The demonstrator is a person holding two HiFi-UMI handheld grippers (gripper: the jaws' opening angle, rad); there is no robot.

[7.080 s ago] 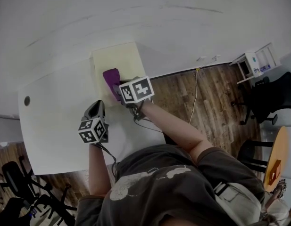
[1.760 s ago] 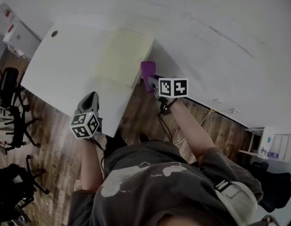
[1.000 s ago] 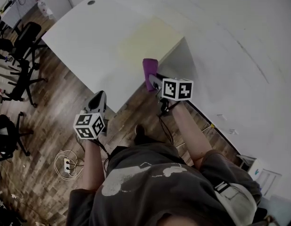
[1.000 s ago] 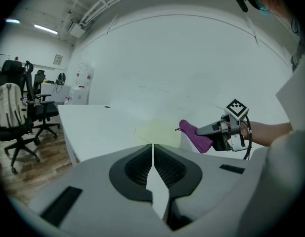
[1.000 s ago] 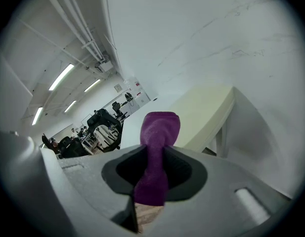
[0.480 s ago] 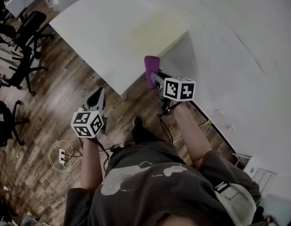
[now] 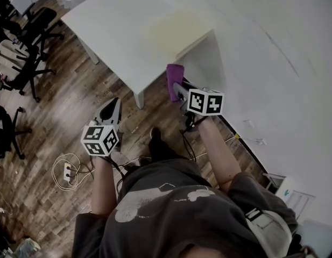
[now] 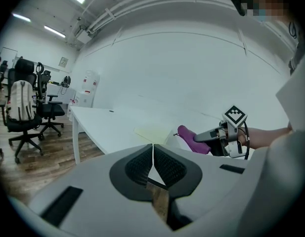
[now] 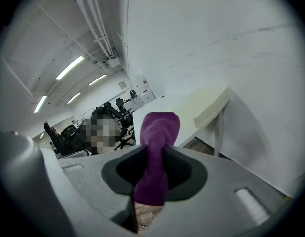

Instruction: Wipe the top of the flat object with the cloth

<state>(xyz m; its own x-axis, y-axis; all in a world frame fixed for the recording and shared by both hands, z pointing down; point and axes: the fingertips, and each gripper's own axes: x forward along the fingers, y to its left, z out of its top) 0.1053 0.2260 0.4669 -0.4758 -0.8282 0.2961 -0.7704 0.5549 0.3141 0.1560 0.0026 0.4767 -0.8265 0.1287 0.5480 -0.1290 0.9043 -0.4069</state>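
Grips the purple cloth [image 7: 174, 80] in the right tongs [image 9: 153, 168], off the surface [image 7: 116, 26] and apart from the yellow pad [image 7: 179, 28], with left tongs [image 8: 152, 158] closed, empty.

From the head we look steeply down, the white rectangular desk [image 7: 114, 31] at 11 o'clock. Each gripper camera looks along its own jaws towards it from well off; all three share desk and purple cloth [image 7: 174, 80].
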